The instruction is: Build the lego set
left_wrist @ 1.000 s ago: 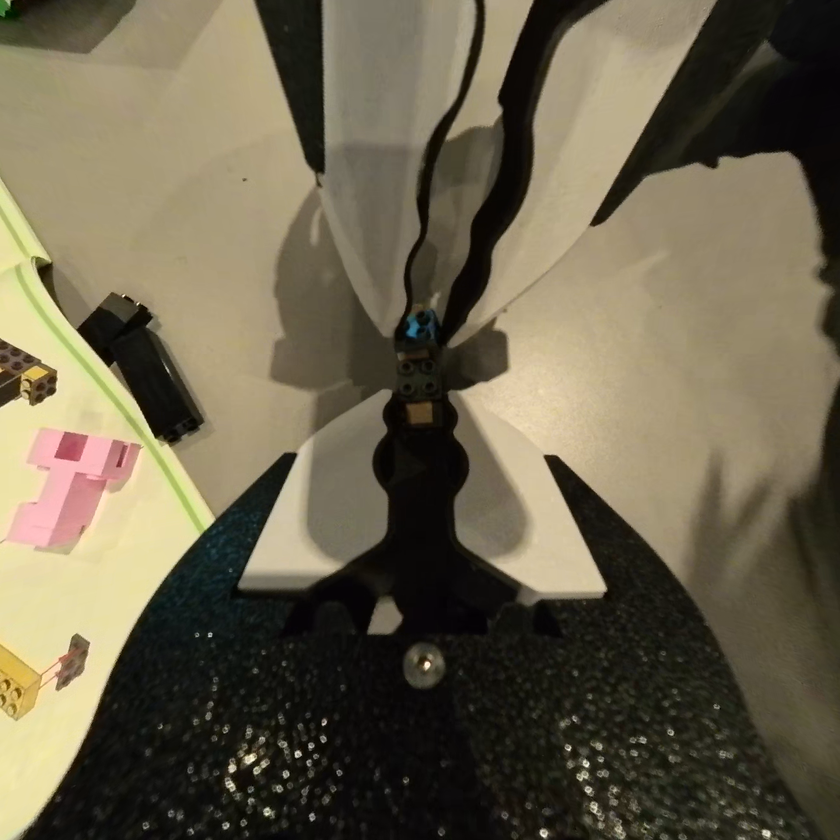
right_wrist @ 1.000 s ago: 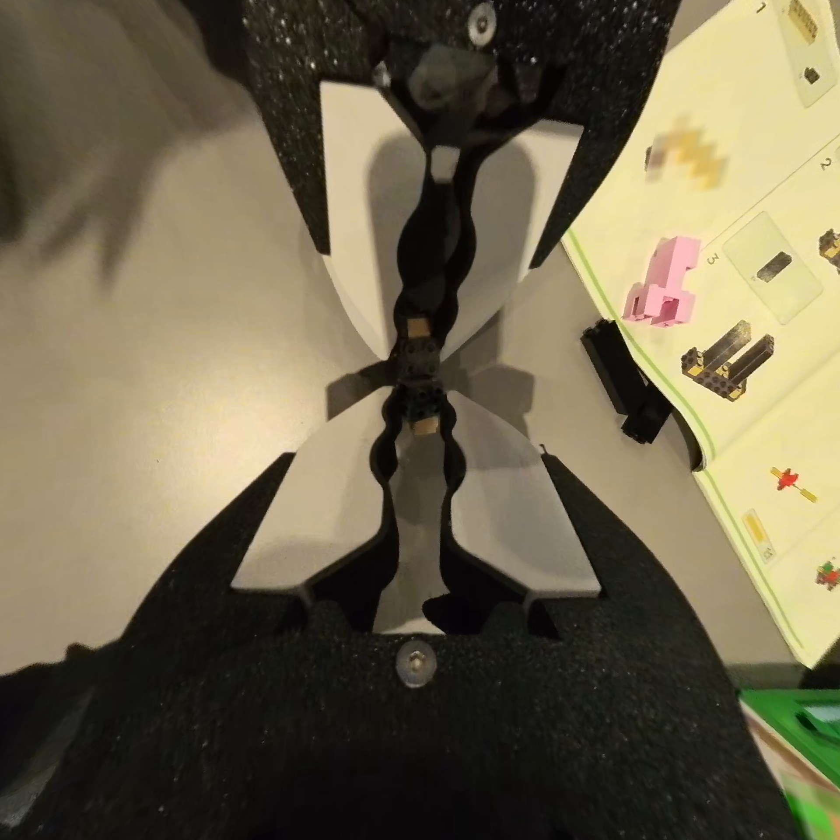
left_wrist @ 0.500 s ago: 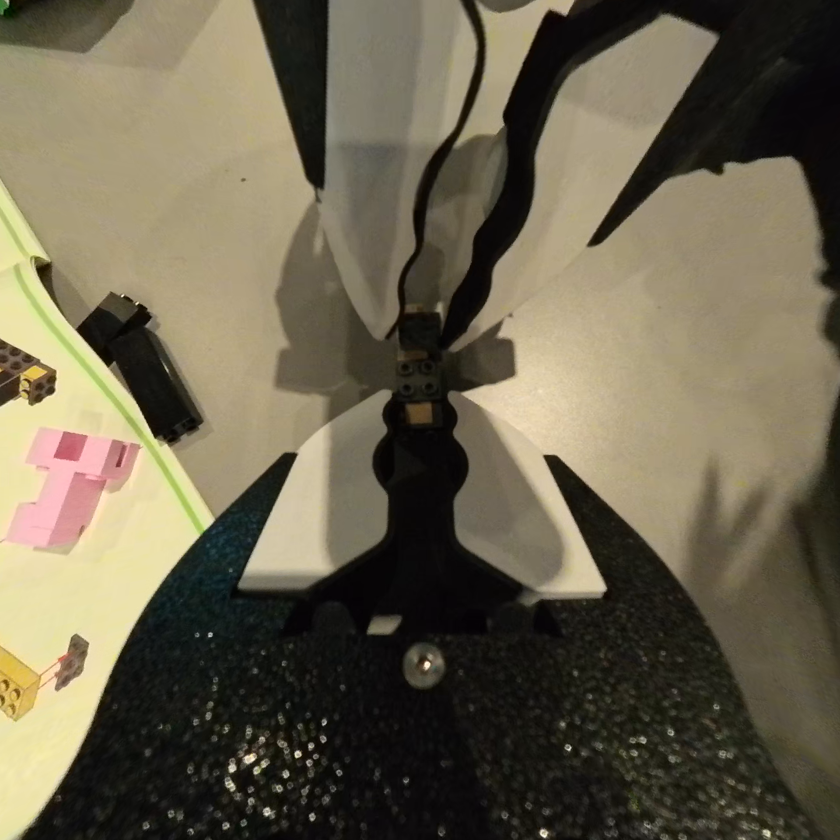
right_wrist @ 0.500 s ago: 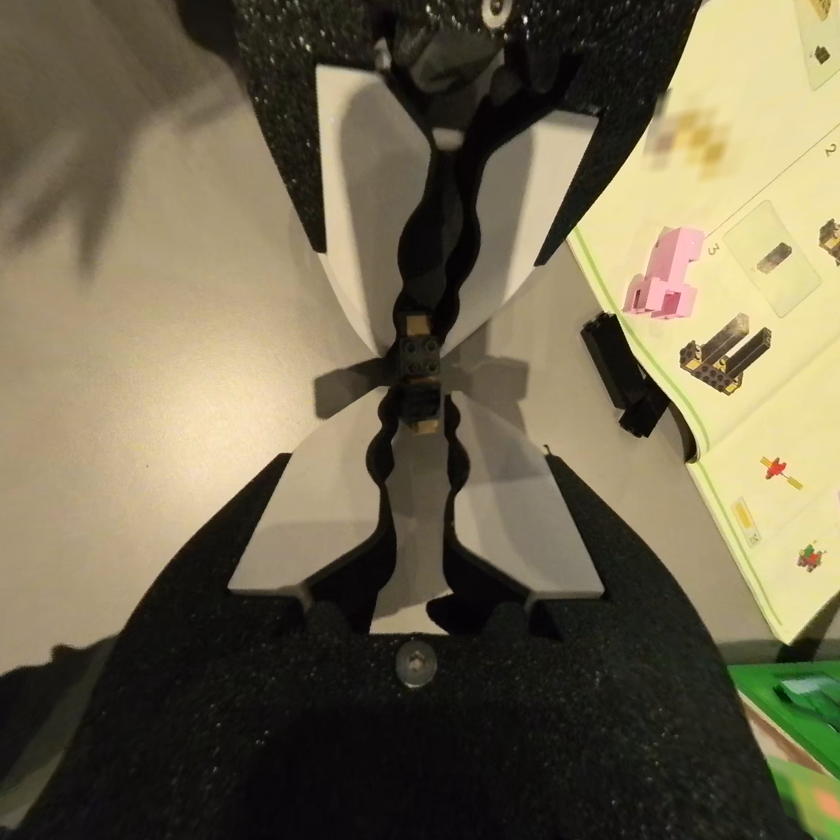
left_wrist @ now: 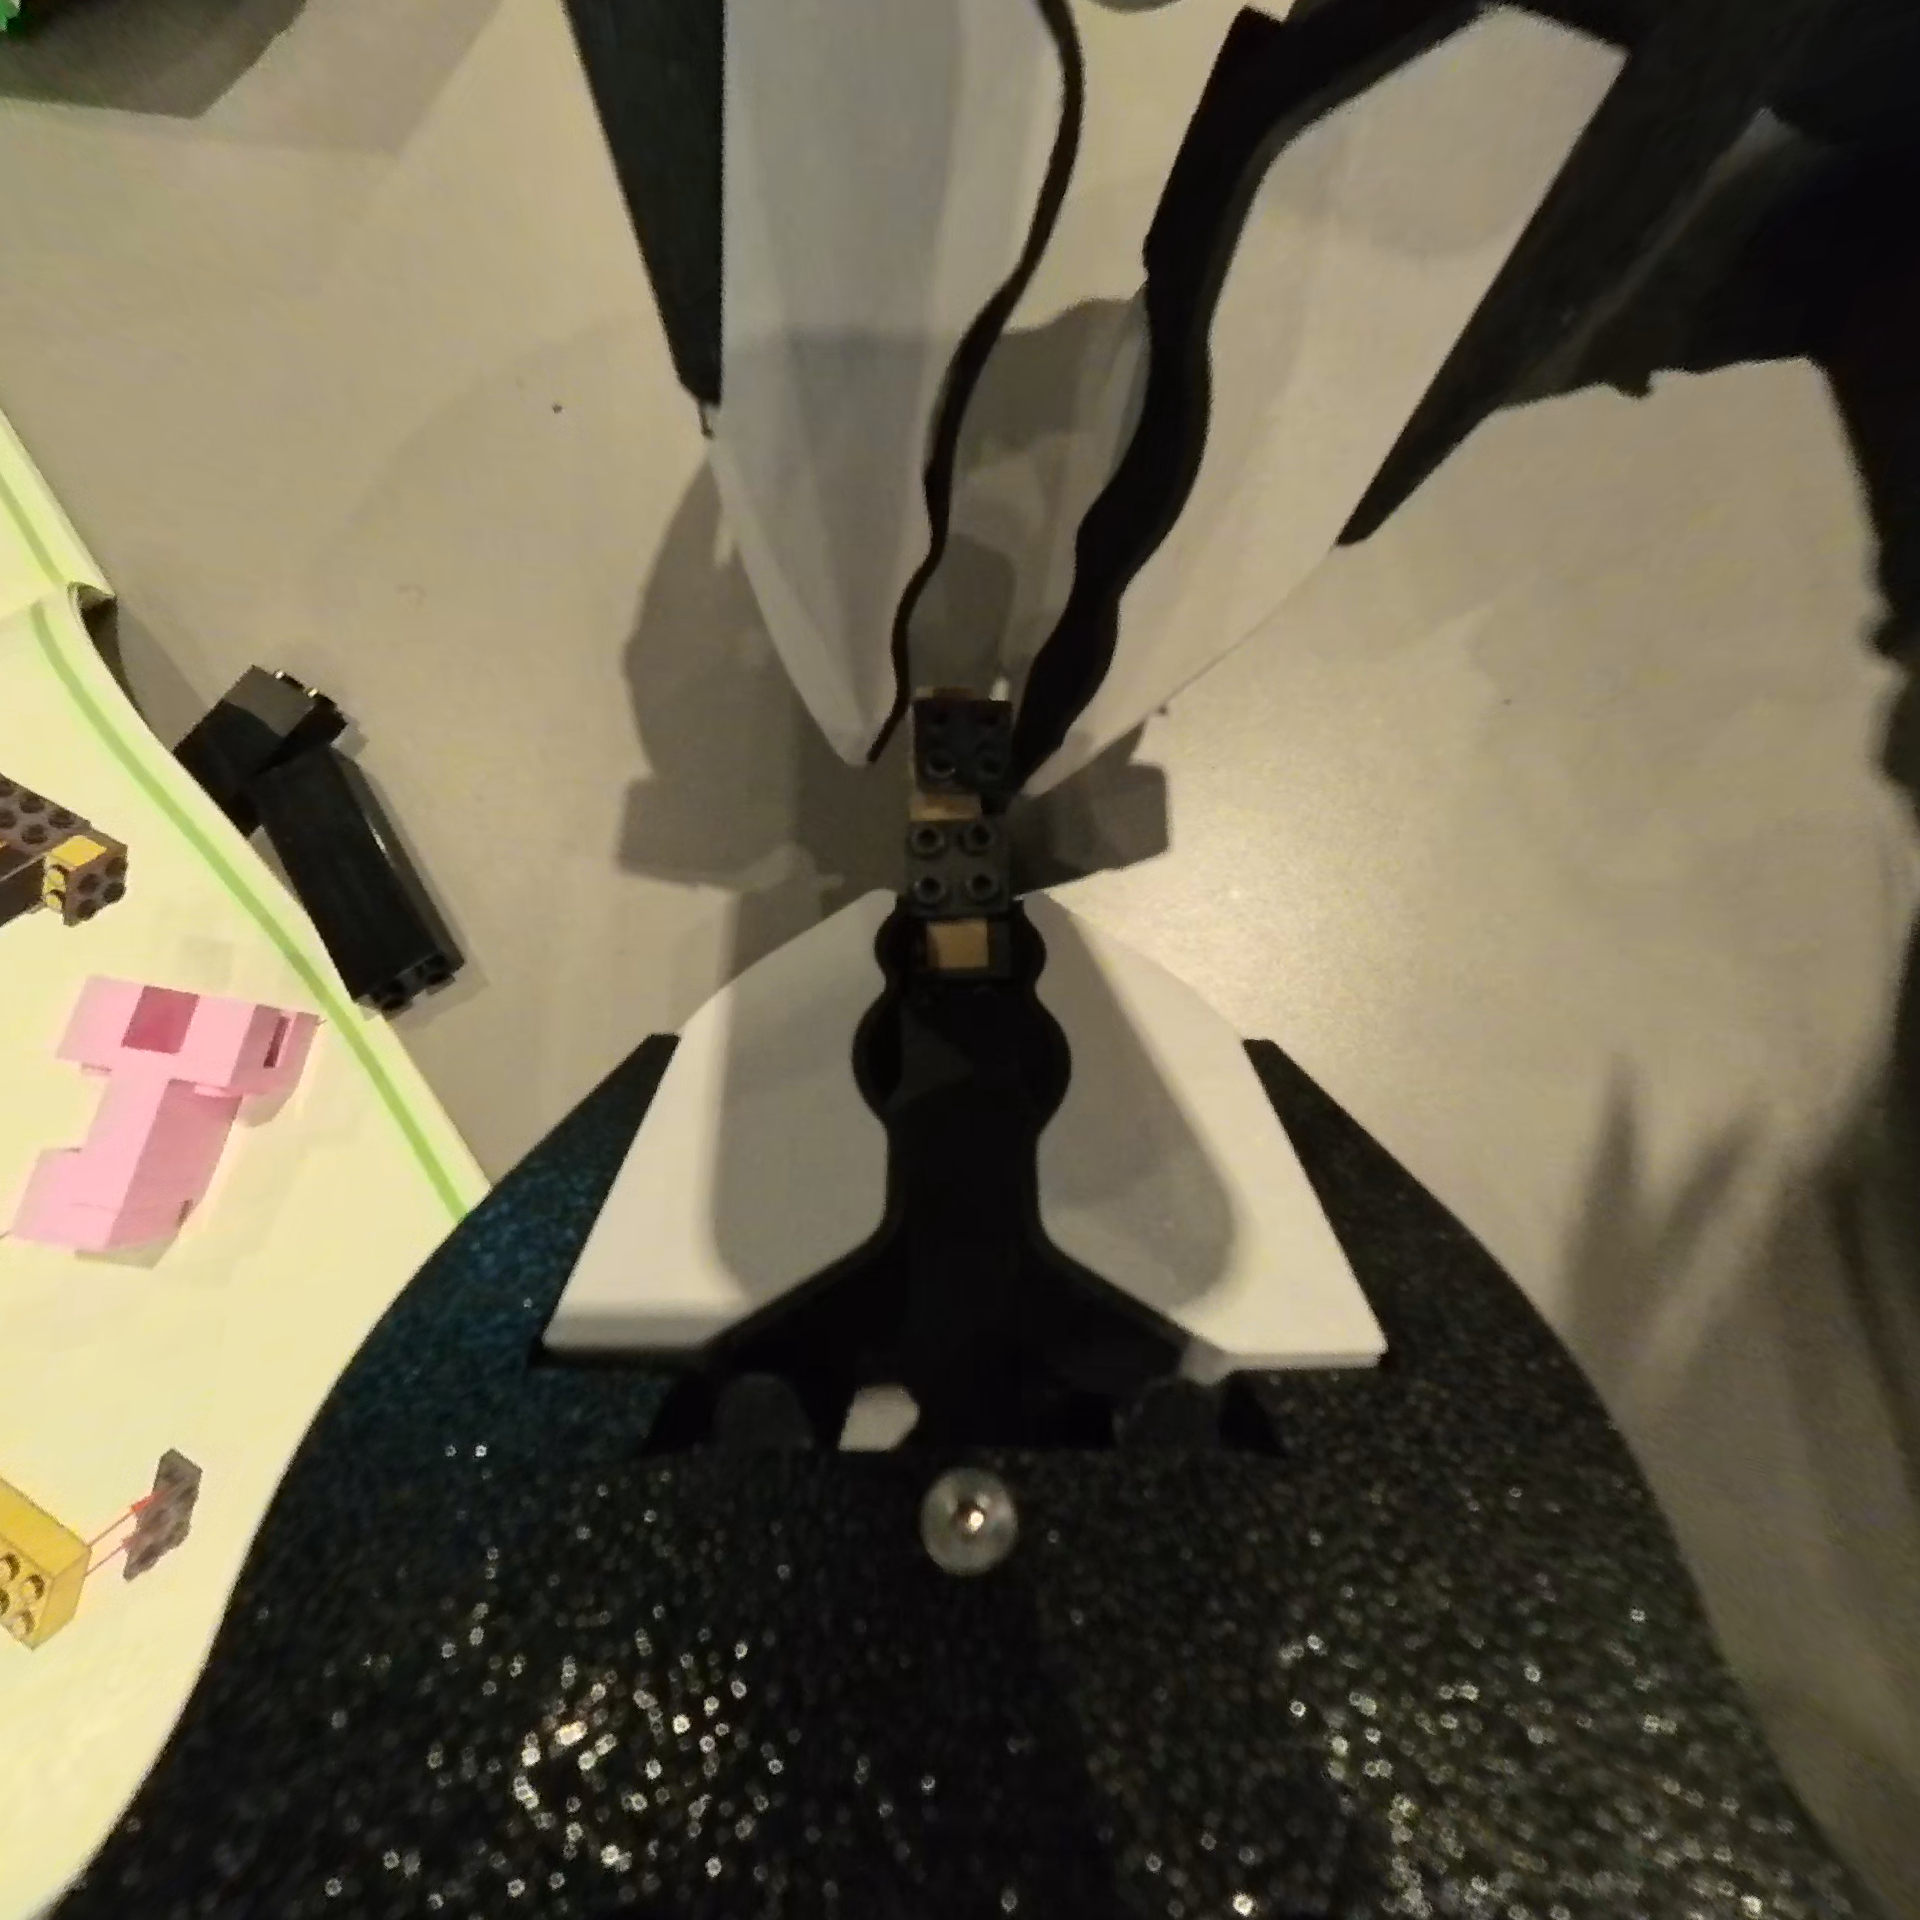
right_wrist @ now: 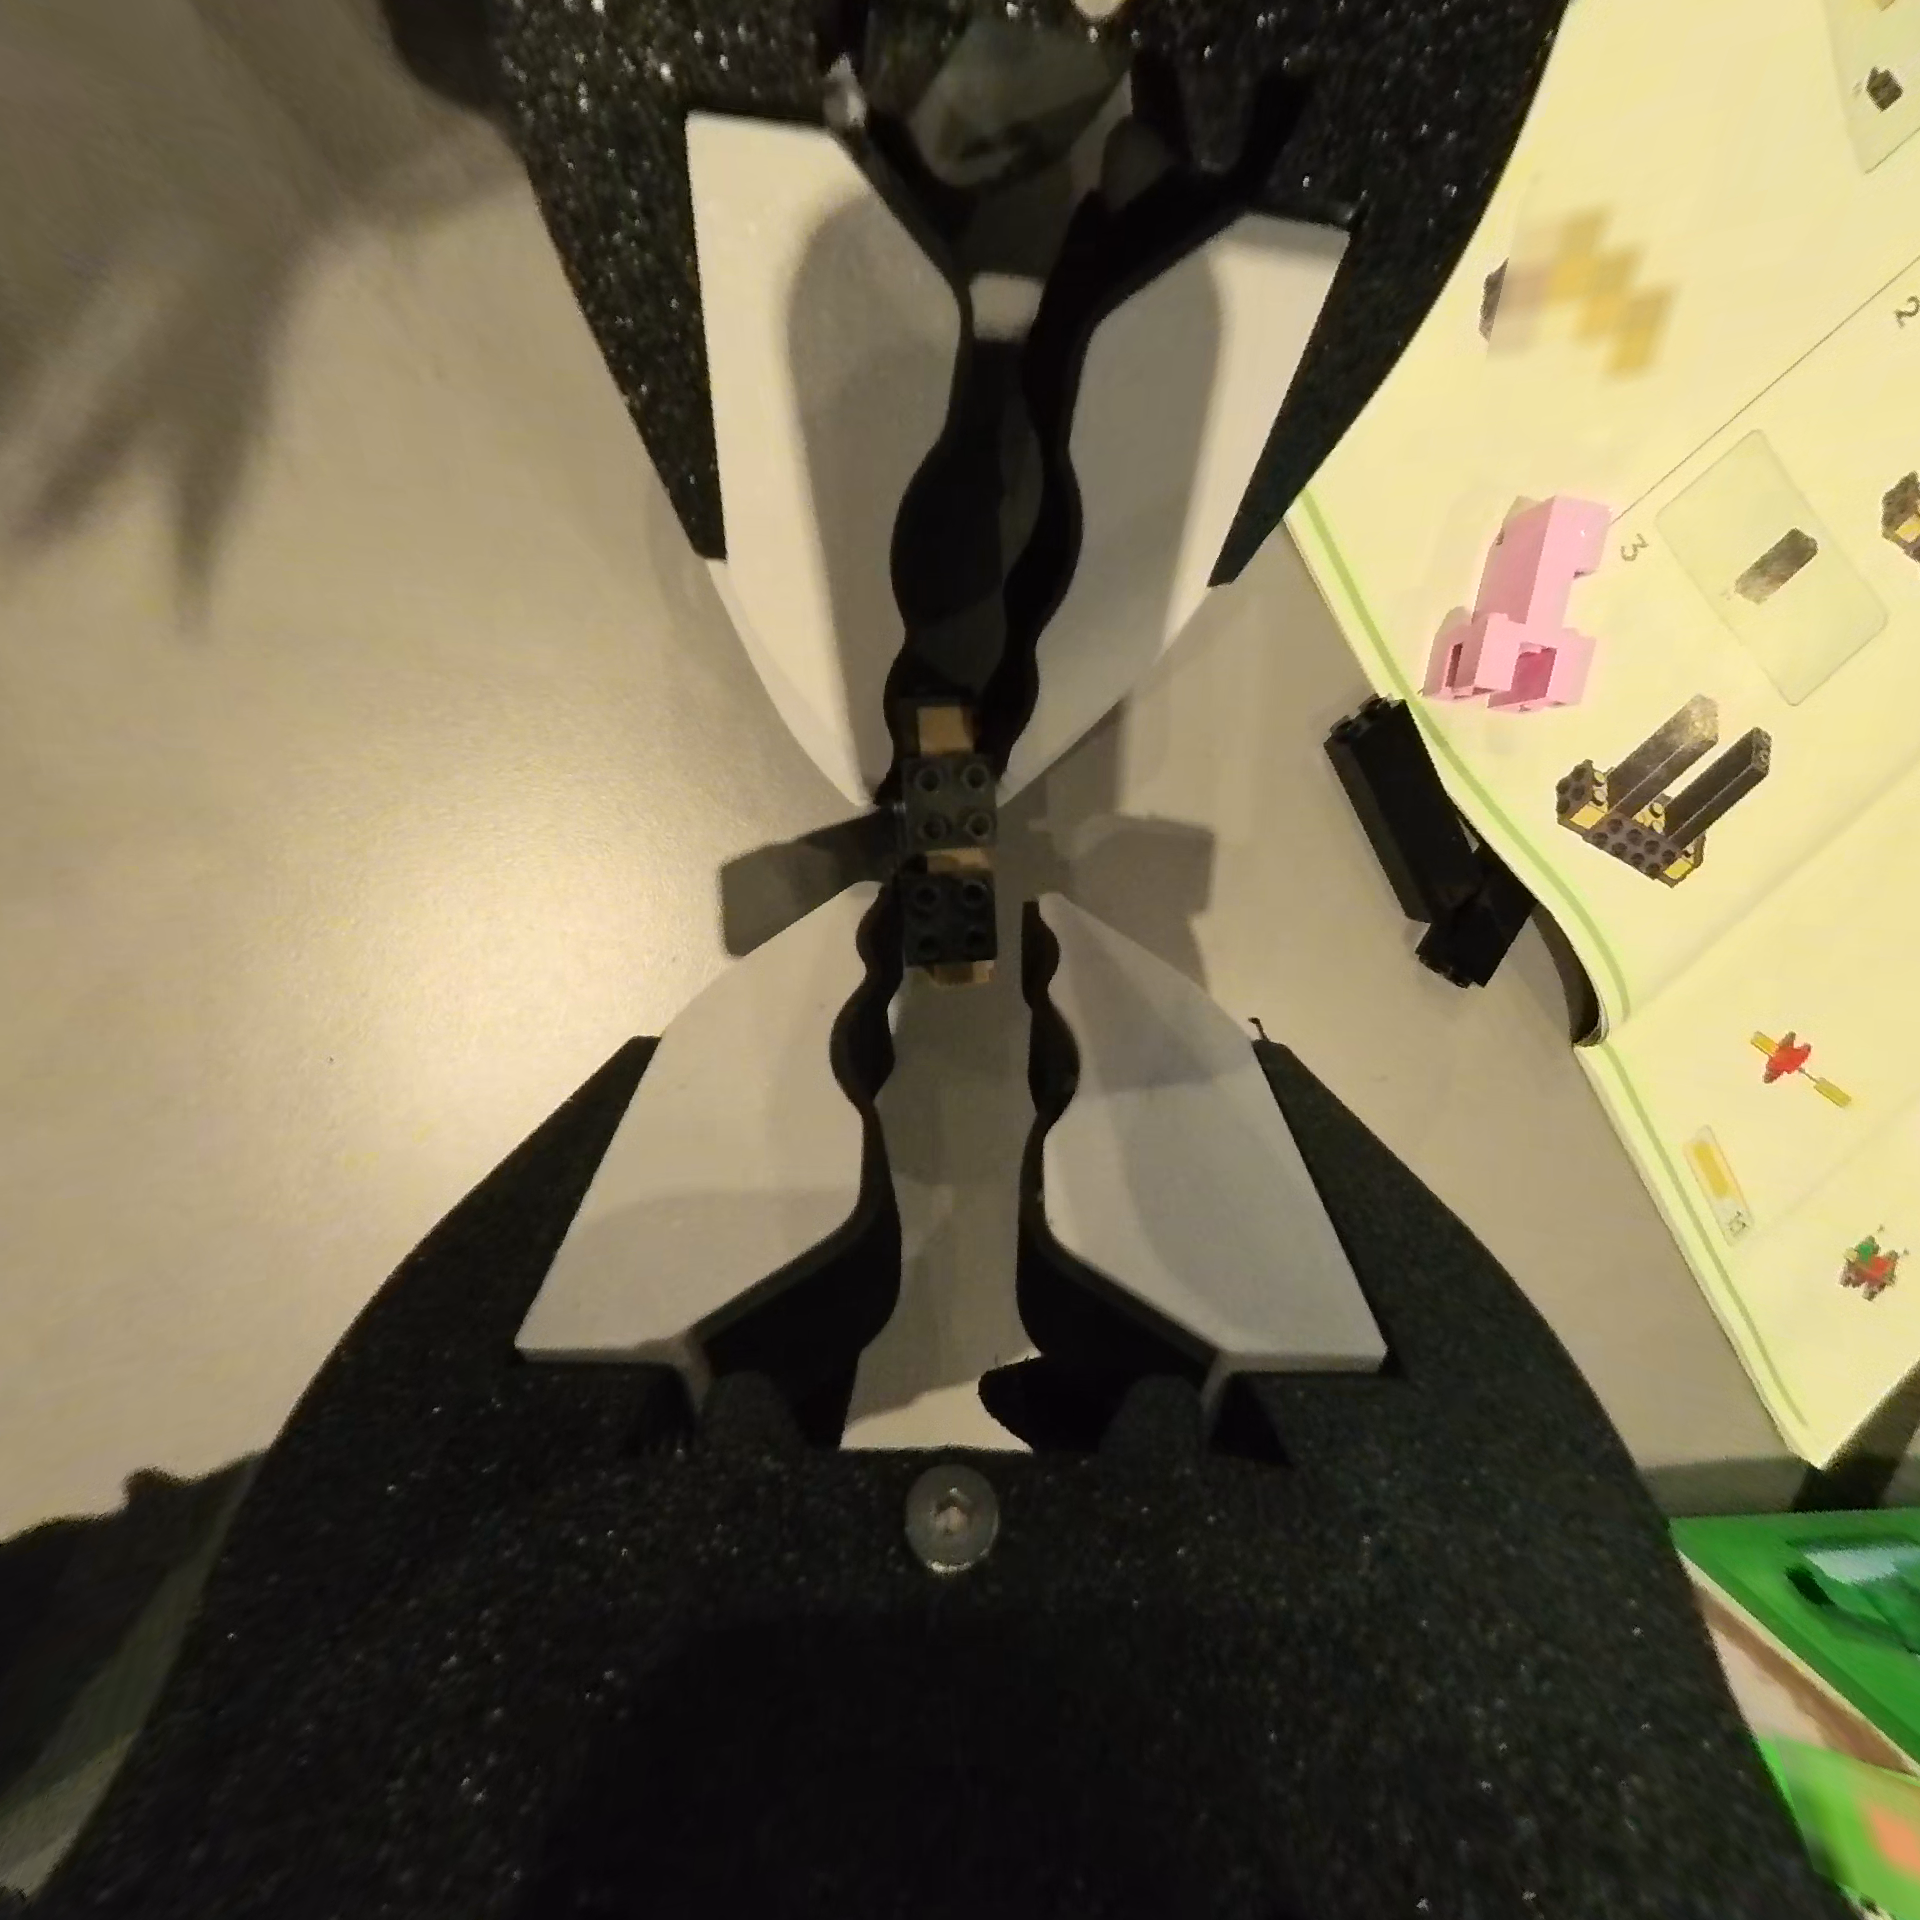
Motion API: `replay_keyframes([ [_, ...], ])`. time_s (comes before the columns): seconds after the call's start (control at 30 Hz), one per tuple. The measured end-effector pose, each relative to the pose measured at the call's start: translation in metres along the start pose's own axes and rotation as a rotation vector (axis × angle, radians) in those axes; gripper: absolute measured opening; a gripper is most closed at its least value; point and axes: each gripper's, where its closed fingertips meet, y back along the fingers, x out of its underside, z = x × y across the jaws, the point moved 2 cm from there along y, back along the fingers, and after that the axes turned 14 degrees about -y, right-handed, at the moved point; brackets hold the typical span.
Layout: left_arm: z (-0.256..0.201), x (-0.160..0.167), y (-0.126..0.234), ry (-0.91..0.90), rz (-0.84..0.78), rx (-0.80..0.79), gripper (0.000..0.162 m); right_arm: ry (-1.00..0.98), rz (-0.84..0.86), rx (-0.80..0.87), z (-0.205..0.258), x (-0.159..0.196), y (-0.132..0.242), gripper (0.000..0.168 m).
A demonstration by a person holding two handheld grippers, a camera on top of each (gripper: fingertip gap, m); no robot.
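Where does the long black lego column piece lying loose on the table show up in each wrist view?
Left wrist view: the long black lego column piece lies left of centre on the grey table, beside the curled edge of the pale green instruction booklet.
Right wrist view: it lies right of centre, partly under that booklet's edge.
Shared landmark: the pink lego figure on the booklet.

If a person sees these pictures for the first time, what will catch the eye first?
Two hand-held grippers meet tip to tip at the centre: the left hand-held gripper and the right hand-held gripper each pinch a small black brick. Beside them a pink model lies on the green booklet.
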Motion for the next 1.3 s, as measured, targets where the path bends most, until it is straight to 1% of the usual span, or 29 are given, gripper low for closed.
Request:
replay_keyframes([
  [0.03,0.0000,0.0000,0.0000,0.000,0.000,0.000,0.018,-0.001,-0.002,-0.001,0.0000,0.0002,0.0004,0.021],
  [0.57,0.0001,0.0000,0.0001,0.000,0.000,0.000,0.018,-0.034,-0.023,-0.033,-0.0005,-0.0020,-0.0009,0.023],
  [0.73,0.0001,-0.0001,0.0002,-0.001,0.000,0.000,0.017,-0.072,-0.043,-0.078,-0.0016,-0.0014,-0.0026,0.024],
  [0.83,0.0003,-0.0001,0.0003,-0.007,0.001,-0.007,0.019,-0.100,-0.060,-0.107,-0.0032,-0.0010,-0.0031,0.024],
  [0.93,0.0028,-0.0004,0.0000,-0.019,0.005,-0.038,0.030,-0.113,-0.066,-0.109,-0.0064,0.0010,-0.0029,0.021],
  [1.03,0.0032,-0.0023,-0.0013,-0.042,0.006,-0.059,0.033,-0.115,-0.073,-0.119,-0.0066,0.0017,-0.0034,0.021],
  [1.2,0.0036,-0.0051,-0.0045,-0.040,0.008,-0.064,0.033,-0.102,-0.075,-0.117,-0.0070,0.0017,-0.0040,0.021],
  [1.3,0.0024,-0.0060,-0.0054,-0.043,0.007,-0.058,0.030,-0.095,-0.077,-0.111,-0.0082,0.0016,-0.0030,0.021],
])
